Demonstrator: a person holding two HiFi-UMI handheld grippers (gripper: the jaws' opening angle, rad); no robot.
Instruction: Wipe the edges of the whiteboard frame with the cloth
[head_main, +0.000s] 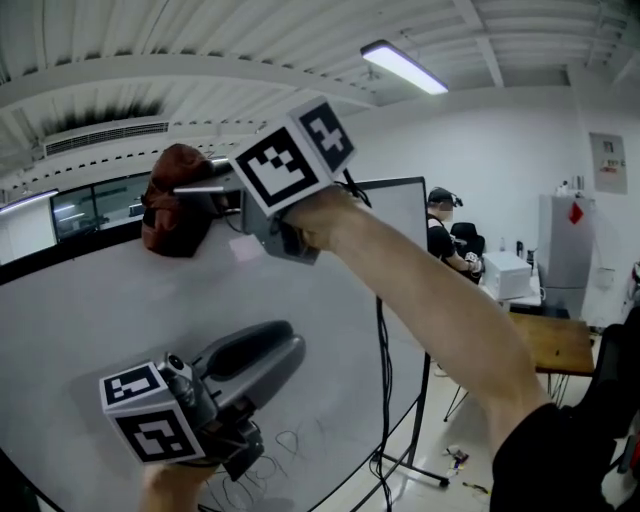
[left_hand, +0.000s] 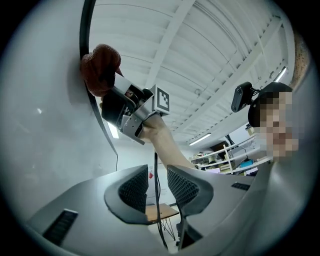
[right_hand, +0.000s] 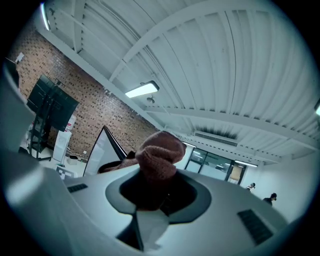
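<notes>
Right tool (right_hand: 155, 192): jaws closed on the cloth (right_hand: 160, 152), a brown wad that bulges out past the tips. In head view it's at 10 o'clock, with the cloth pressed against the black frame (left_hand: 86, 30) on the whiteboard (head_main: 120, 300) top edge. The arm reaches in from 4 o'clock.

Left tool (left_hand: 157, 185): jaws a narrow gap apart, gripping nothing; only a background cable shows through the gap. It sits at 7 o'clock in head view, low in front of the board face and well apart from the cloth. Can't tell if it touches the board.
</notes>
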